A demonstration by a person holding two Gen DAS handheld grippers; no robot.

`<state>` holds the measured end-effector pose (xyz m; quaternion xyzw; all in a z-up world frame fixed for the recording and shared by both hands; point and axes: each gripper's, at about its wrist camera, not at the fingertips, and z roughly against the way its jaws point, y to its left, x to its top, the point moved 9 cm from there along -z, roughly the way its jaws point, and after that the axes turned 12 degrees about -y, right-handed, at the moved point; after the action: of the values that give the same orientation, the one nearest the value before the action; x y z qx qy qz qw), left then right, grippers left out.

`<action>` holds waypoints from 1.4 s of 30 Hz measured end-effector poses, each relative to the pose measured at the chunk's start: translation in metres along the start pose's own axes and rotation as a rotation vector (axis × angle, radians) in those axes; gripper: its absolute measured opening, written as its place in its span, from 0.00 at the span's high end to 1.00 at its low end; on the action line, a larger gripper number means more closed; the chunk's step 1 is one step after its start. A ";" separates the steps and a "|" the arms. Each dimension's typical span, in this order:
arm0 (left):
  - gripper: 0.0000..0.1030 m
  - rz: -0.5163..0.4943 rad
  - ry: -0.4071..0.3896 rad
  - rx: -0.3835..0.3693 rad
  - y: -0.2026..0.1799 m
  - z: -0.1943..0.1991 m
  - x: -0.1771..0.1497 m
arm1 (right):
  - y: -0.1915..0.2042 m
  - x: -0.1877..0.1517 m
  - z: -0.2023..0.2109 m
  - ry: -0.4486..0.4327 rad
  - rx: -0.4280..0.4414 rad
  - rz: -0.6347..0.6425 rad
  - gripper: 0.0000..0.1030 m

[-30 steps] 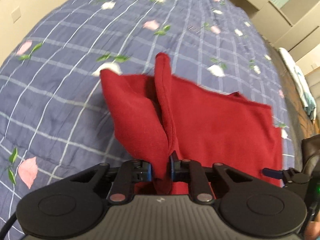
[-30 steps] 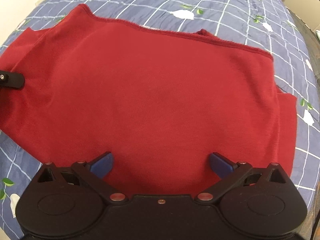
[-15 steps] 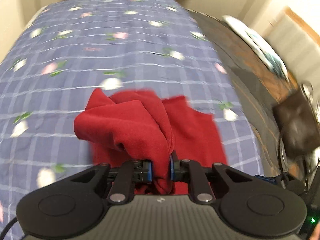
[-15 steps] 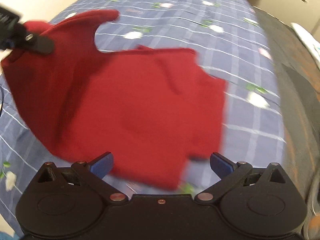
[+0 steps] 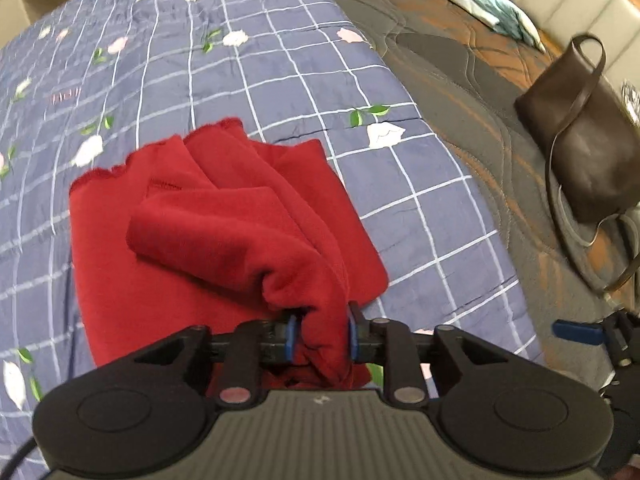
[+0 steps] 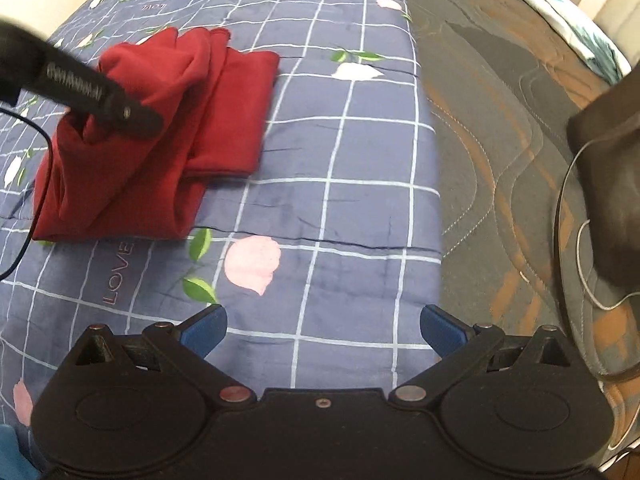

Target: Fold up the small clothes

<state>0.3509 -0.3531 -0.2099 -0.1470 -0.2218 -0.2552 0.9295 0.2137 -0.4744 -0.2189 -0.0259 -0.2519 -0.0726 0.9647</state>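
Black tongs, blue fingertips

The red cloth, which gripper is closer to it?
Left. The left gripper is shut on a bunched part of the red cloth. The right gripper is open over the blue checked bedspread, apart from the cloth, which lies to its left.

left wrist view close above red garment, right wrist view farther back, both sharing it

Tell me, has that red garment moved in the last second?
Yes. The red garment lay spread right before the right gripper; now it is bunched far to the left on the checked bedspread, pinched by the left gripper.
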 end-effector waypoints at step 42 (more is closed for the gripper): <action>0.01 0.583 -0.092 0.299 0.163 0.073 -0.059 | 0.009 0.140 -0.072 -0.136 0.220 -0.226 0.78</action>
<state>0.3685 -0.1660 -0.2018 -0.0778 -0.2472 0.0640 0.9637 0.3708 -0.4897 -0.2129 0.1035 -0.3241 -0.1509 0.9282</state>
